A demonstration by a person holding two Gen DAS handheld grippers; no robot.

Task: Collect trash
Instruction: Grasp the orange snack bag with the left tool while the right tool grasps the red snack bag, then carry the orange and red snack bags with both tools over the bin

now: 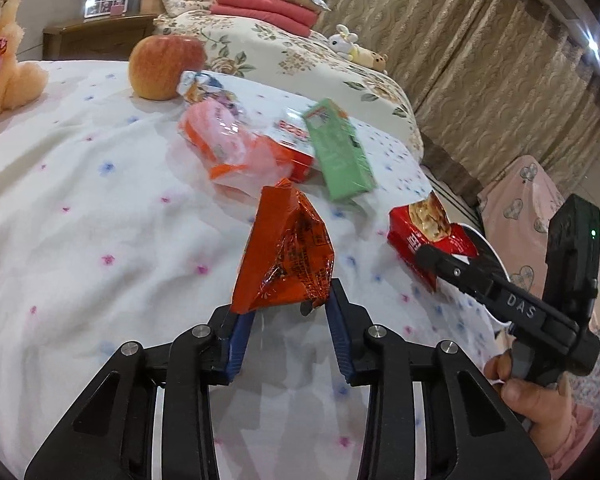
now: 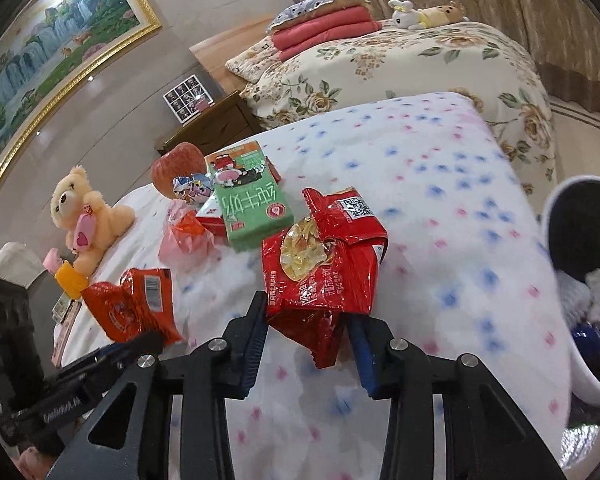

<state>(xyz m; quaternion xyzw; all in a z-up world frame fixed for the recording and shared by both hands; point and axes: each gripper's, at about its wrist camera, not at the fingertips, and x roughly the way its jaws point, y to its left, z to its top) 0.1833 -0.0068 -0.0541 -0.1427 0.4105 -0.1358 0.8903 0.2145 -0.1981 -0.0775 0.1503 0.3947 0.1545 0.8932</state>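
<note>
My left gripper (image 1: 286,306) is shut on the lower end of a crumpled orange snack wrapper (image 1: 286,256), held up over the white spotted blanket (image 1: 100,240). It also shows in the right wrist view (image 2: 130,304). My right gripper (image 2: 306,320) is shut on a red snack bag (image 2: 324,256), which also shows in the left wrist view (image 1: 428,236). Farther back lie a green carton (image 1: 338,150), a red-and-white box (image 1: 294,136), a pink plastic bag (image 1: 220,140) and a small foil wrapper (image 1: 198,84).
An apple (image 1: 166,66) and a teddy bear (image 2: 82,216) sit on the blanket. A white bin with a dark liner (image 2: 580,280) stands at the right of the bed, holding some trash. A second bed with floral cover (image 2: 400,64) lies beyond.
</note>
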